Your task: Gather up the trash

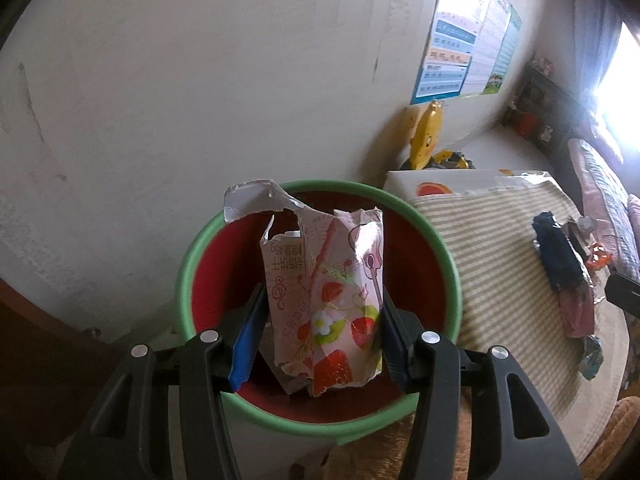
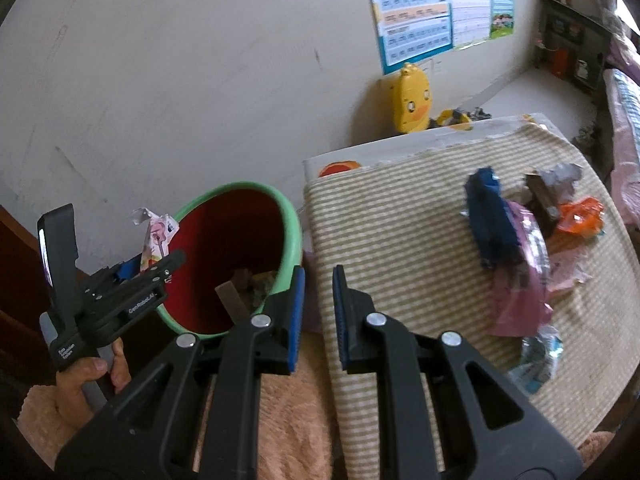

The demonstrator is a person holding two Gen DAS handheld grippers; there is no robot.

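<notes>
Pink torn strawberry biscuit carton (image 1: 324,300) sits clamped in my left tongs (image 1: 320,332) above the red, green-rimmed bin (image 1: 400,208). I should centre it over the opening, then release. My right tongs (image 2: 319,312) are nearly together, empty.

A plain room with a pale wall and bright daylight at the right edge

A scuffed off-white wall (image 1: 180,80) fills the left and centre of both views. At upper right hangs a colourful chart poster (image 2: 416,16); below it a yellow duck-shaped toy (image 2: 412,98) leans on the wall. A striped beige cloth (image 2: 400,220) covers the table at right. Strong window light (image 1: 620,92) glares at far right, beside a dark shelf (image 2: 572,48) in the corner.
</notes>
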